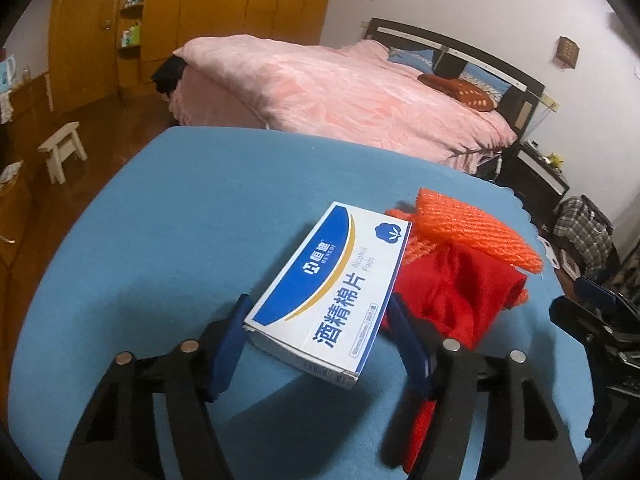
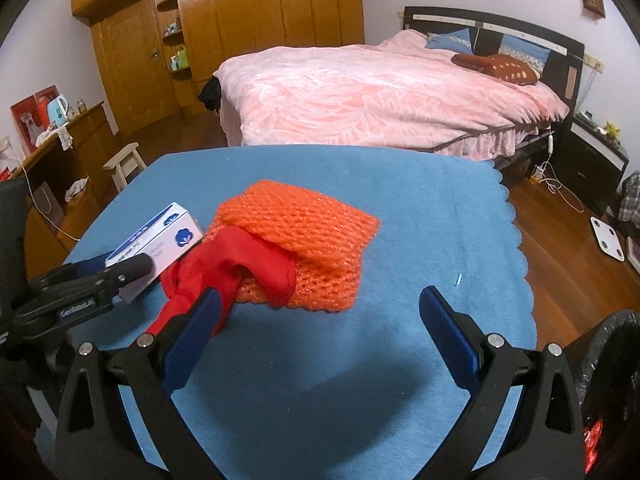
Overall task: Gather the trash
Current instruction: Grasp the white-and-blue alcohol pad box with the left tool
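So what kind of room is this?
A bedroom, most likely: there is a big bed with a pink blanket, a wooden wardrobe along the wall, and a dark nightstand beside the bed.

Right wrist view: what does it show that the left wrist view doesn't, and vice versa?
Only the right wrist view shows the black-lined trash bin at the table's edge and the white scale on the floor. Only the left wrist view shows the box's full printed top, with the left gripper straddling the box. Both show the alcohol pads box, orange foam net, red cloth and blue tablecloth.
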Tool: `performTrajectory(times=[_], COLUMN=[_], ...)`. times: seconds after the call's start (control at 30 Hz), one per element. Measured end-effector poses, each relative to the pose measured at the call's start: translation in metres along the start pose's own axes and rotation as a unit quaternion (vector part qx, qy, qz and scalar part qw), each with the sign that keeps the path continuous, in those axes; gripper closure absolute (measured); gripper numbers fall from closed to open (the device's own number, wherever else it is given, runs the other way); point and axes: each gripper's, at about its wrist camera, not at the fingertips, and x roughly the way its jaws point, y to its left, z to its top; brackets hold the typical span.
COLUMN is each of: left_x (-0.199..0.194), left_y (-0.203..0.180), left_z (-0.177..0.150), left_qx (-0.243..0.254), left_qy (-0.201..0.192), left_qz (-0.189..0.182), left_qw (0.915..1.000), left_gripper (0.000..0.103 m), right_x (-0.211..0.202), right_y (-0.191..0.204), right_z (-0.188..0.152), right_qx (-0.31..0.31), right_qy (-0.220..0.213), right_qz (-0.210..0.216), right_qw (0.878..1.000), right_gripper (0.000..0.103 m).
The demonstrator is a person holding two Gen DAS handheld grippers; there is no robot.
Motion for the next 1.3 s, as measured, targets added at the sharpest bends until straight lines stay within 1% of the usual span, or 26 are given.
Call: performTrajectory(times=[0.07,0.13,0.23,0.33,0.4,0.5,0.53,0.57,0.67,0.8,0.87,0.9,0.93,0.97,1.1,1.2,1.27,1.3], left_x=[-0.005,-0.009,-0.007,0.0,0.007,0.015,0.016,0.017,0.011,-0.008,-0.017,-0.02,-0.022,-0.022,-0.015,-0.011,-0.007,-0.005], left_y=[-0.006,-0.012,-0.017,-0.016,-0.016,-0.016,-0.016,-0.016,-0.014,-0.005,0.001,0.004,0.007,0.009,0.018,0.017,0.014,0.014], left_z=[-0.004,-0.007,-0.005,0.001,0.003,0.001,0.0,-0.002,-0.004,-0.004,-0.004,-0.005,-0.006,-0.007,-0.013,-0.014,-0.012,-0.011], left_qx=[-0.011,-0.007,0.007,0.008,0.01,0.014,0.015,0.015,0.01,-0.012,-0.017,-0.016,-0.013,-0.012,-0.018,-0.012,-0.009,-0.01], left_qy=[0.001,-0.001,-0.004,0.001,0.012,0.024,0.028,0.031,0.019,-0.014,-0.025,-0.027,-0.023,-0.018,0.017,0.023,0.026,0.028], left_qz=[-0.005,-0.002,0.011,0.014,0.015,0.007,0.003,0.0,-0.001,0.02,0.038,0.054,0.072,0.077,0.067,0.066,0.064,0.064], left_qw=[0.9999,1.0,0.9999,0.9999,0.9998,0.9996,0.9995,0.9994,0.9998,0.9996,0.9988,0.998,0.9971,0.9968,0.9974,0.9975,0.9976,0.9975], left_gripper=[0.035,0.034,0.024,0.023,0.022,0.024,0.033,0.035,0.037,0.04,0.041,0.041,0.041,0.042,0.042,0.039,0.033,0.033], right_x=[0.001,0.002,0.002,0.002,0.003,0.003,0.003,0.004,0.003,0.002,0.002,0.003,0.004,0.005,0.008,0.01,0.01,0.01], right_y=[-0.001,-0.004,-0.005,-0.006,-0.007,-0.009,-0.009,-0.009,-0.009,-0.007,-0.003,0.0,0.004,0.008,0.02,0.02,0.019,0.019], right_z=[-0.001,-0.002,-0.003,-0.003,-0.003,-0.003,-0.003,-0.003,-0.002,-0.002,-0.001,-0.001,0.0,0.0,-0.001,0.001,0.002,0.002], right_qx=[0.002,0.002,0.003,0.002,0.004,0.005,0.005,0.004,0.004,0.005,0.004,0.002,0.0,-0.005,-0.015,-0.017,-0.016,-0.016], right_qy=[0.001,0.002,0.001,0.0,-0.001,-0.001,0.0,0.001,0.001,-0.002,-0.004,-0.004,-0.004,-0.004,-0.001,0.001,0.001,0.002], right_qz=[-0.001,-0.001,0.0,-0.001,-0.001,-0.002,-0.002,-0.002,-0.001,0.002,0.006,0.009,0.012,0.016,0.023,0.022,0.021,0.021], right_qw=[1.0,1.0,1.0,1.0,1.0,1.0,1.0,1.0,1.0,1.0,1.0,1.0,1.0,1.0,1.0,1.0,1.0,1.0], right_gripper=[0.007,0.007,0.007,0.007,0.007,0.007,0.007,0.007,0.007,0.007,0.007,0.007,0.007,0.007,0.007,0.007,0.007,0.007])
